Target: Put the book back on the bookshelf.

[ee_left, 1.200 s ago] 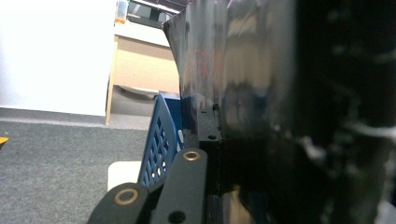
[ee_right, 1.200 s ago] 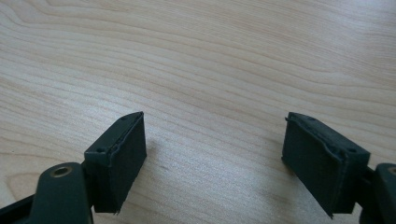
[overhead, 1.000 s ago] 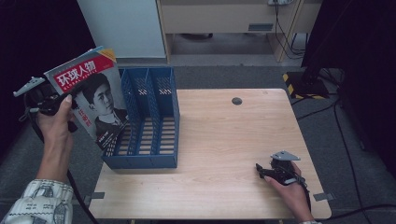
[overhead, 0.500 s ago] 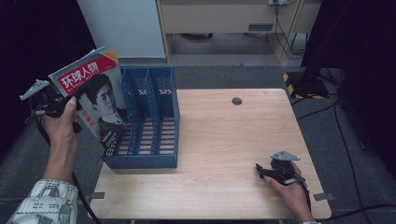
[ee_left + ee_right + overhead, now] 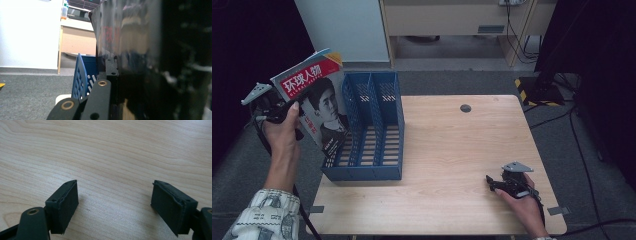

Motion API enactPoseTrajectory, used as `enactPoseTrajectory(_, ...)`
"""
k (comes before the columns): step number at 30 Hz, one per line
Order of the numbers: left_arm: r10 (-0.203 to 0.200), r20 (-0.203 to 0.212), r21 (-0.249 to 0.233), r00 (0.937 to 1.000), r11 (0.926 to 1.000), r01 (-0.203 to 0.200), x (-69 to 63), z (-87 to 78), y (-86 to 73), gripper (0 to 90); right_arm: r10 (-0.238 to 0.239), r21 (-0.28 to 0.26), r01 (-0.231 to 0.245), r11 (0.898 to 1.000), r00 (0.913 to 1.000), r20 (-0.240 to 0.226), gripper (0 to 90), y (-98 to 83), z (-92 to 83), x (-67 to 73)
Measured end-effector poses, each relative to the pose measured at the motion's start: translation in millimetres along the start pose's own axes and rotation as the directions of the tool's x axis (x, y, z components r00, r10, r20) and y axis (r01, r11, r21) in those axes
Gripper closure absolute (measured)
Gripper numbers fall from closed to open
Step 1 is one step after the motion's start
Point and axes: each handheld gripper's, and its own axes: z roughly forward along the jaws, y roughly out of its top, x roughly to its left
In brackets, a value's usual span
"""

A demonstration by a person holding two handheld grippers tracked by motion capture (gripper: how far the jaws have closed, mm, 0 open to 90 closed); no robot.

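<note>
table: light wood top (image 5: 452, 150), grey floor all round, blue file rack (image 5: 372, 130) parked at its left end
magazine: (image 5: 314, 102) held up tilted, just left of the rack, overlapping its near-left wall
left gripper: (image 5: 287, 111) clamped tight on the magazine's edge, cover pressed flat against one finger (image 5: 101, 92)
right gripper: (image 5: 498, 184) rested on the table, spread wide, nothing held
risk: the floppy pages could be snagged on a divider or the rack shoved, probably
</note>
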Motion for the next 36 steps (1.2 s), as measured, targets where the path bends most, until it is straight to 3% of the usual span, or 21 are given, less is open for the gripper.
enactPoseTrajectory(10,0.0,-0.004,-0.001,1.0,1.0,0.0,-0.4,-2.7,-9.1,86.6,-0.002,0.001,0.002,1.0,1.0,0.0,22.0,-0.1,-0.1,0.0)
enactPoseTrajectory(17,0.003,-0.018,-0.03,0.9998,0.9995,-0.003,-1.1,-4.0,-20.5,86.6,0.001,0.0,-0.001,1.0,1.0,0.0,22.0,-0.1,-0.1,0.1)
enactPoseTrajectory(25,0.023,-0.021,-0.027,0.9995,0.9994,-0.023,-3.2,-5.2,-33.7,86.6,-0.001,-0.001,0.001,1.0,1.0,0.0,22.1,-0.1,-0.1,0.0)
enactPoseTrajectory(27,0.032,-0.033,-0.041,0.9989,0.9986,-0.033,-4.2,-6.5,-36.7,86.7,0.0,-0.001,0.0,1.0,1.0,0.0,22.1,-0.1,-0.1,0.0)
enactPoseTrajectory(30,0.016,-0.034,-0.083,0.9993,0.9964,-0.018,-3.6,-7.3,-39.4,86.6,-0.001,0.0,0.001,1.0,1.0,-0.001,22.1,-0.1,-0.2,0.0)
enactPoseTrajectory(36,0.024,-0.035,-0.077,0.9991,0.9966,-0.027,-4.6,-5.5,-44.8,86.6,-0.001,-0.001,0.001,1.0,1.0,0.0,22.1,-0.1,-0.1,0.0)
